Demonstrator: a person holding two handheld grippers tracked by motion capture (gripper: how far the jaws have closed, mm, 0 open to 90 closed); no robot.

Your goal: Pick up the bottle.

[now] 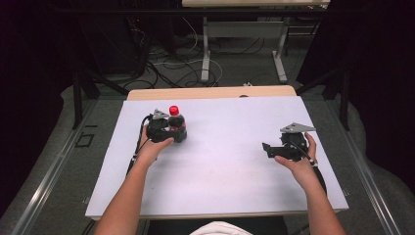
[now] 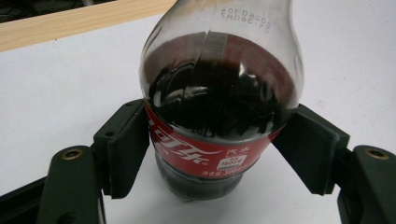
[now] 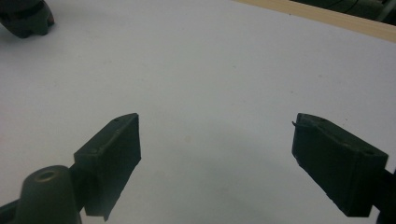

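- White table [image 1: 220, 161] spans mid-frame, bare, leaving working room.
- Cola bottle [image 1: 176, 125] stands upright, left of centre, ready for lifting.
- Left gripper [image 2: 219, 149] clamps its label, steadying it.
- Right gripper [image 3: 217, 154], at the right, gapes idle with nothing between its jaws.

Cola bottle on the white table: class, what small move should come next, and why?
Probably lift the bottle slightly. The left tongs already clamp its red label from both sides while it stands upright on the table; the right tongs wait open, apart.
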